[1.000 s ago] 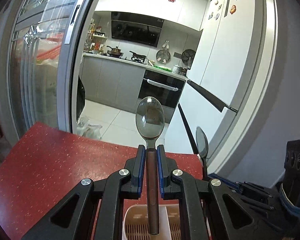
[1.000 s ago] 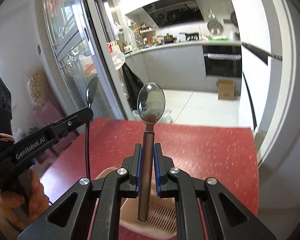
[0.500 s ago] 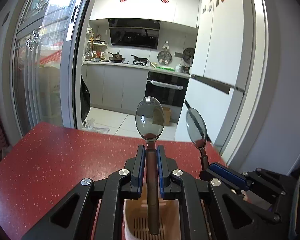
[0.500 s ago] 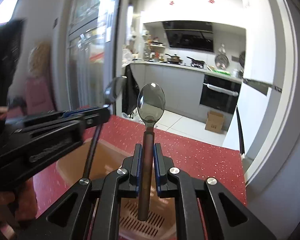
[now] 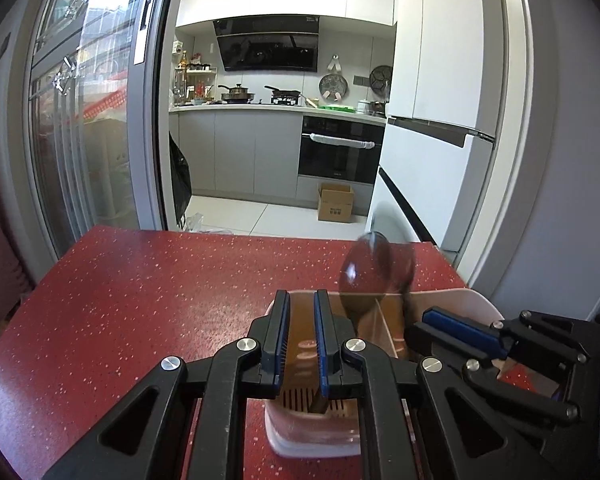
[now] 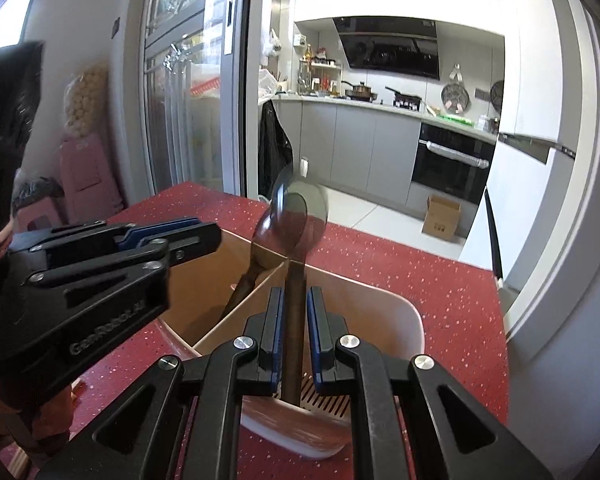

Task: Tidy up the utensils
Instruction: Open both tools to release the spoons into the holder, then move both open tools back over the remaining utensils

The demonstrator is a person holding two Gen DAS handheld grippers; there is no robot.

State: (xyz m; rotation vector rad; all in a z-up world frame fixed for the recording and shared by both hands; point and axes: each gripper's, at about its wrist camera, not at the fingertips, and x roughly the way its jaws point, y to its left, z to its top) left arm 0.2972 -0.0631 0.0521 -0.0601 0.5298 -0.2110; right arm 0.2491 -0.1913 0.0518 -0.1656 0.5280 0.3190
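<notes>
A pink utensil holder with a divider stands on the red table; it also shows in the right wrist view. My left gripper is open above it; its spoon leans blurred in the holder. My right gripper is open too, with the second spoon standing loose between its pads, handle down in the holder. The left-hand spoon leans in the other compartment. The left gripper hangs at the left of the right wrist view.
The table's far edge drops to the kitchen floor. A glass sliding door stands at the left and a white fridge at the right. A cardboard box sits on the floor.
Both grippers dropped lower over the holder and opened. The left spoon has left the jaws and fallen to the right into the holder. The right spoon now stands loose between open pads.
</notes>
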